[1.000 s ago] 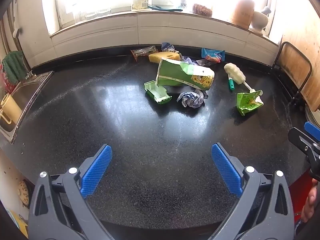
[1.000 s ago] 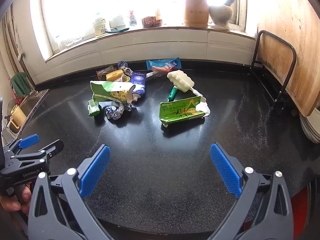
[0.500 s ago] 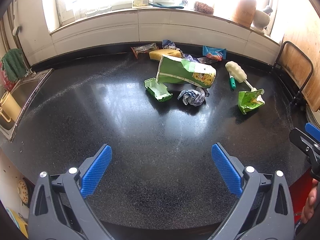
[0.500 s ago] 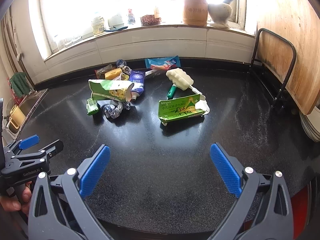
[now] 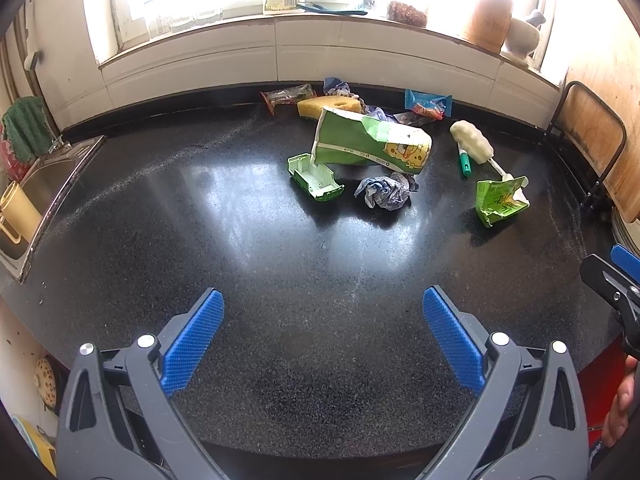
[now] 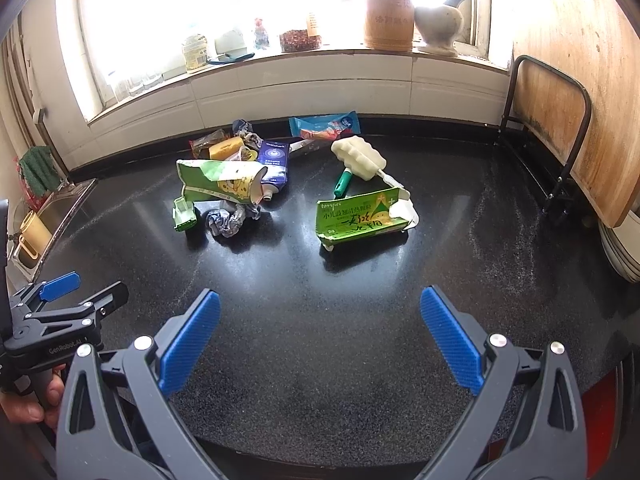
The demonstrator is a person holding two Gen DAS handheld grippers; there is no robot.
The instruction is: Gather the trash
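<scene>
Trash lies on the black counter point(image 5: 240, 240): a large torn green carton point(image 5: 370, 146) point(image 6: 218, 182), a small green plastic tray point(image 5: 316, 178), crumpled foil point(image 5: 386, 192) point(image 6: 228, 218), a flattened green box point(image 6: 364, 216) point(image 5: 500, 200), a blue tube point(image 6: 274, 166), a blue wrapper point(image 6: 324, 124) and a yellow sponge point(image 5: 328, 106). My left gripper point(image 5: 322, 334) is open and empty above the near counter; it also shows in the right wrist view point(image 6: 86, 294). My right gripper point(image 6: 320, 334) is open and empty, short of the flattened box.
A white sponge brush with a green handle point(image 6: 356, 158) lies by the flattened box. A sink point(image 5: 44, 184) with a yellow mug is at the left. A metal rack and wooden board point(image 6: 560, 120) stand at the right. Jars and a mortar line the windowsill.
Both grippers have crept slightly forward toward the trash; the trash sits a little lower and nearer in both views. Both stay open.
</scene>
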